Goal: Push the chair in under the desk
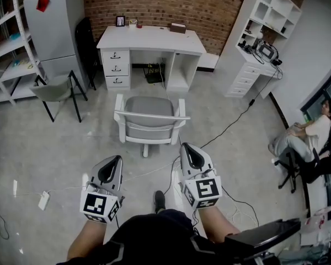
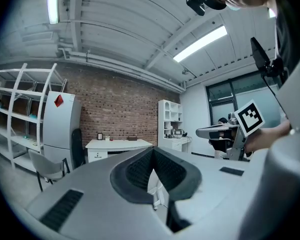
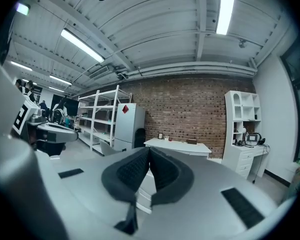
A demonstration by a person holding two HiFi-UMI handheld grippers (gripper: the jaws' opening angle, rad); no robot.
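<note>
The left gripper (image 1: 116, 160) and the right gripper (image 1: 188, 149) are both fully closed, dark pads (image 2: 137, 171) pressed together with nothing between them. Ahead of the two, apart from both, stands the white office chair (image 1: 149, 117), its backrest toward the jaw tips and roughly centred between them. Further ahead, beyond the chair, is the white desk (image 1: 151, 38); the chair sits well clear of its knee opening. The pale shape past each gripper's tips in its own view is probably that chair.

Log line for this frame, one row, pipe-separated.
stage: pre-contact | left gripper: shut, empty | right gripper: shut, empty | chair: out from desk, back toward person, both grippers short of it
</note>
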